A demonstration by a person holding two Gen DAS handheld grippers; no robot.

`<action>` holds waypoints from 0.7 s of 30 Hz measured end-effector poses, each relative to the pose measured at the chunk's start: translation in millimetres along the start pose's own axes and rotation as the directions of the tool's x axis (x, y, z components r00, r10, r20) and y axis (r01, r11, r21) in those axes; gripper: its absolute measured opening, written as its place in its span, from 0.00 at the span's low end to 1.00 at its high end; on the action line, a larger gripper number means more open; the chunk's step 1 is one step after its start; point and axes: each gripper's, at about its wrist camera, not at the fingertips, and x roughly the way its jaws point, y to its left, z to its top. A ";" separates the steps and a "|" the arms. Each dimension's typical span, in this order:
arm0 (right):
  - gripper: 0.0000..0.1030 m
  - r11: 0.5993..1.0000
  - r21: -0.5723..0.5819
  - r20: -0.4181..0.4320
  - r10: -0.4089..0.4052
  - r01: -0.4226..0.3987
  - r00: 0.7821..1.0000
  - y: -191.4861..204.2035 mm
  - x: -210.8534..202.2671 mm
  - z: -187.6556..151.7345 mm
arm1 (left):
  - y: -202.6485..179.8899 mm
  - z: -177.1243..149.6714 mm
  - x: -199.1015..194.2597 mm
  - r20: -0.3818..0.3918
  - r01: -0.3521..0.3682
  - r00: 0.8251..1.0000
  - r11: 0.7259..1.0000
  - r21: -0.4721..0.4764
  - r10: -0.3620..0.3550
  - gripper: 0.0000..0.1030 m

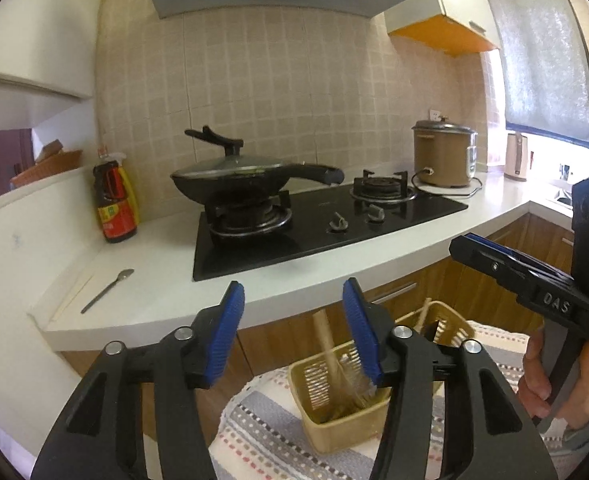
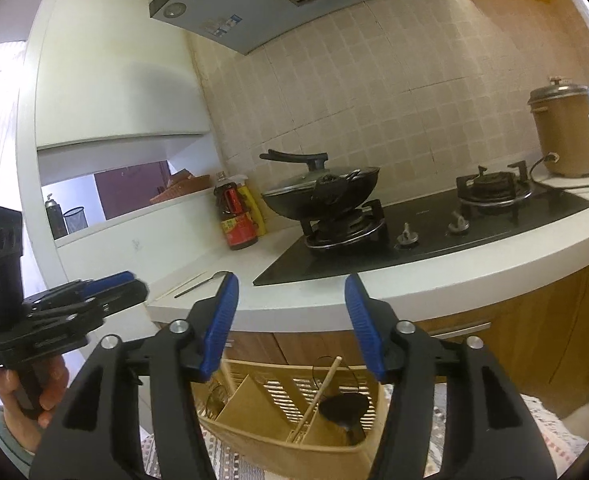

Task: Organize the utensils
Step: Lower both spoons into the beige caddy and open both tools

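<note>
A metal spoon (image 1: 108, 290) lies beside pale chopsticks (image 1: 72, 296) on the white counter's left end. Below the counter edge, a yellow slotted basket (image 1: 346, 432) sits on a striped cloth and holds a wooden utensil (image 1: 328, 344) and a brush. My left gripper (image 1: 294, 308) hovers above the basket, open, with nothing between its blue pads. The right gripper (image 1: 466, 242) shows at the right, held by a hand. In the right wrist view, my right gripper (image 2: 290, 304) is open and empty above the basket (image 2: 262, 446), which holds a black ladle (image 2: 342, 408). The spoon (image 2: 202, 282) lies beyond, and the left gripper (image 2: 134, 284) is at the left.
A lidded black wok (image 1: 234, 184) sits on the black gas hob (image 1: 334, 232), its handle pointing right. A sauce bottle (image 1: 114, 204) stands at the wall to the left. A brown rice cooker (image 1: 444, 154) and a kettle (image 1: 516, 156) stand at the right. Wooden cabinet fronts (image 1: 414, 292) run under the counter.
</note>
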 end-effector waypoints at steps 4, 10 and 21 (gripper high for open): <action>0.51 1.000 -0.008 -0.004 -0.016 0.016 1.000 6.1 -23.4 4.2 | -9.8 0.5 -29.2 0.023 -0.002 1.000 1.000 0.018 0.002 0.49; 0.51 0.995 -0.082 -0.068 -0.057 0.051 0.996 27.1 -60.6 -8.0 | -20.5 -6.7 -67.3 0.024 0.023 0.999 1.000 0.013 -0.023 0.51; 0.50 0.966 -0.258 -0.564 -0.176 0.030 0.807 65.2 -80.0 -134.1 | -21.0 -112.0 -42.8 -0.292 0.167 0.930 0.964 -0.205 -0.223 0.51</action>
